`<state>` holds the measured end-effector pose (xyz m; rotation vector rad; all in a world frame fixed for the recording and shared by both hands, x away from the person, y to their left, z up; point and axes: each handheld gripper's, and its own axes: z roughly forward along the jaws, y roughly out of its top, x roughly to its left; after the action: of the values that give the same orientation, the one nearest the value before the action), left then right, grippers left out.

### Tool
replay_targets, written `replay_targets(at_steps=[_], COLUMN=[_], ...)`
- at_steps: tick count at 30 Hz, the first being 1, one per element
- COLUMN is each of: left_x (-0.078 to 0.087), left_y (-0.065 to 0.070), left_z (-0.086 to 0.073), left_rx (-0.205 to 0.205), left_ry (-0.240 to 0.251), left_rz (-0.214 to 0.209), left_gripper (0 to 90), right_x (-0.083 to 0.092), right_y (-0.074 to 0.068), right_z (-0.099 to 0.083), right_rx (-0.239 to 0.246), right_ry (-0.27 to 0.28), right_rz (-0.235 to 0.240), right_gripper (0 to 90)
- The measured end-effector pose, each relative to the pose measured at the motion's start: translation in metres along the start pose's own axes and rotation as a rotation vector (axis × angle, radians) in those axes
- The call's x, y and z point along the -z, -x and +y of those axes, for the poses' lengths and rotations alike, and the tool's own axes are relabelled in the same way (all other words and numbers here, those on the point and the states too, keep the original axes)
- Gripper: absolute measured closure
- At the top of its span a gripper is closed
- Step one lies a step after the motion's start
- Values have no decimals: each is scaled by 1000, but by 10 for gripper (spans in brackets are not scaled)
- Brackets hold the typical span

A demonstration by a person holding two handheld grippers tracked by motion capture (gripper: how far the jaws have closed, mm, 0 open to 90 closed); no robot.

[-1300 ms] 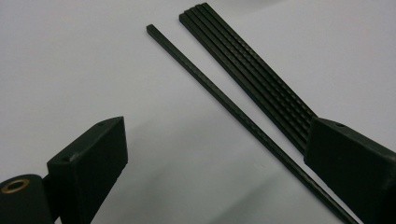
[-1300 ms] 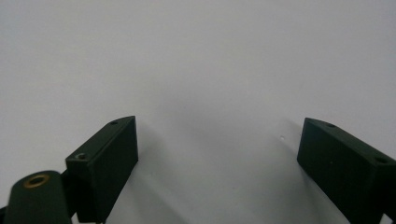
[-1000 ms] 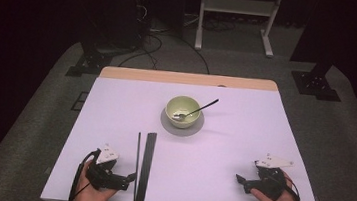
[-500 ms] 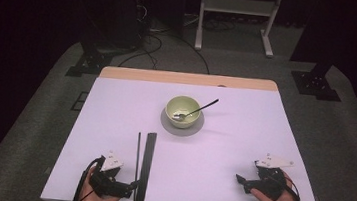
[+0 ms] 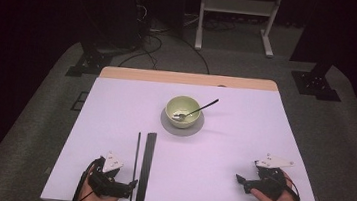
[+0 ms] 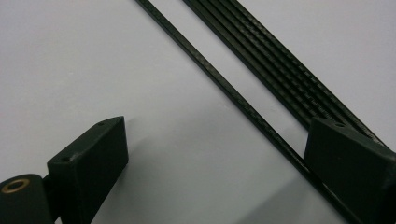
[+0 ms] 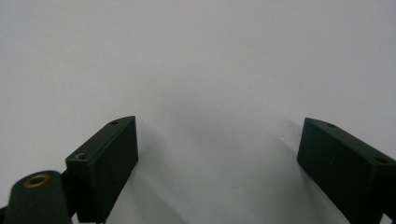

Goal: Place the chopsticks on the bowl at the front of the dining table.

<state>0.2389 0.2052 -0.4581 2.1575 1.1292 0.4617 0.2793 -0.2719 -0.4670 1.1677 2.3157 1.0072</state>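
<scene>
left gripper (image 5: 130, 183): jaws apart, low at the table's near edge, thin black stick (image 6: 224, 84) running between them, close by one jaw
ribbed black strip (image 5: 146, 165): just beside the stick
right gripper (image 5: 241, 180): jaws apart over bare white table (image 7: 196, 60)
bowl (image 5: 182, 111): well beyond, on a grey saucer (image 5: 166, 126), spoon (image 5: 201, 108) inside

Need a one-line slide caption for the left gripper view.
Open left gripper straddling a thin black rod on the white table, beside a ribbed black strip.

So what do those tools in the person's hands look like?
Both are black. The left tool and right tool each carry a pale three-cornered plate on top, and a black cable trails from each. Up close, their blocky jaws have small screw holes and a brass ring.
</scene>
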Motion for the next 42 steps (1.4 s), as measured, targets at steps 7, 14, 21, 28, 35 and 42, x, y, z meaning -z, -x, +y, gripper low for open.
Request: replay_targets(at_steps=[7, 14, 21, 28, 35, 42], left_x=[2, 6, 6, 6, 6, 7], left_y=[-8, -21, -29, -31, -34, -37], left_z=[-2, -6, -7, -6, -5, -5], left_rx=[4, 19, 16, 5, -9, -9], left_ry=[0, -1, 0, 3, 4, 5], left_rz=[16, 35, 41, 40, 54, 51], left_gripper=[52, 51, 51, 51, 51, 52], right_x=[0, 0, 0, 0, 0, 0], right_y=[0, 0, 0, 0, 0, 0], right_z=[0, 0, 0, 0, 0, 0], right_rx=[0, 0, 0, 0, 0, 0], right_ry=[0, 0, 0, 0, 1, 1], right_rz=[0, 0, 1, 0, 0, 0], right_gripper=[108, 108, 108, 108, 108, 108])
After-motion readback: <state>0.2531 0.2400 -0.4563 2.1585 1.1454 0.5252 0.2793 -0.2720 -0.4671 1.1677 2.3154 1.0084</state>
